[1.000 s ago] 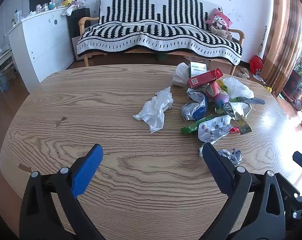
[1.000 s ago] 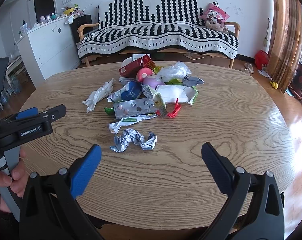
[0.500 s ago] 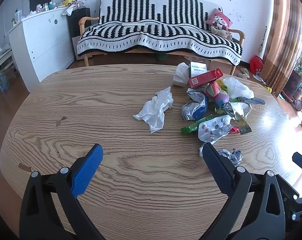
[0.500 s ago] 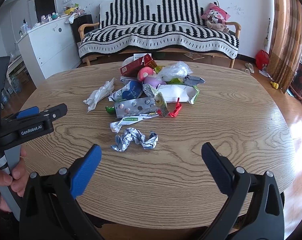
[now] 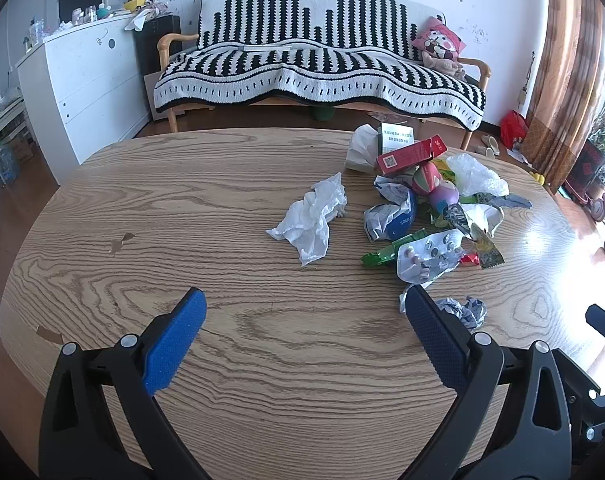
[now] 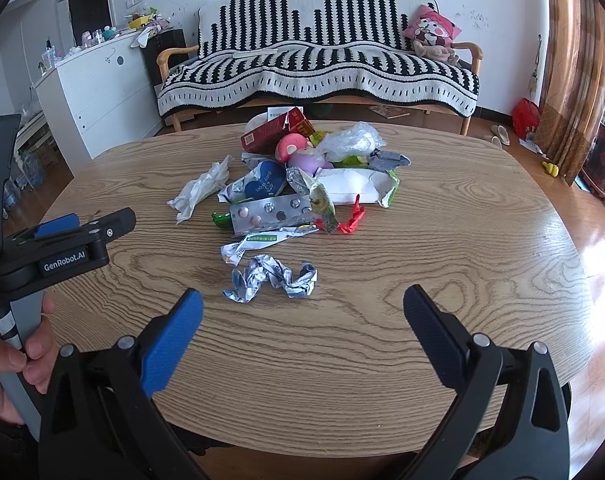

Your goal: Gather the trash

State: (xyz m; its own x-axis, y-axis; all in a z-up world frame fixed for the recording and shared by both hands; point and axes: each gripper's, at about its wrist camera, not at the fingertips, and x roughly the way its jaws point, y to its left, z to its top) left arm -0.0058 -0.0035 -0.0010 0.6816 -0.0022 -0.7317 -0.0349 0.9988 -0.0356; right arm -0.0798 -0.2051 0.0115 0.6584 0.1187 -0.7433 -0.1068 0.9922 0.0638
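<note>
Wood table (image 6: 462, 240); left tool (image 6: 62, 240) marked "GenRobot.AI"; blue pouch (image 6: 264, 186) "Baby wipes".

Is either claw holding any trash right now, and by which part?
Nothing is held. The left claw and right claw are both open above the table, short of the crumpled foil wrapper.

On my wooden table (image 6: 462, 240) lies a loose heap of trash. Nearest me is a crumpled foil wrapper (image 6: 270, 276), lying apart from the rest. Behind it are a flattened silver blister pack (image 6: 270, 212), a red candy wrapper (image 6: 352, 222) and a torn white packet (image 6: 354, 186). A crumpled white tissue (image 6: 202, 188) lies left of the heap. At the far end a red carton (image 6: 276, 130) rests tilted beside a clear plastic bag (image 6: 352, 140).
</note>
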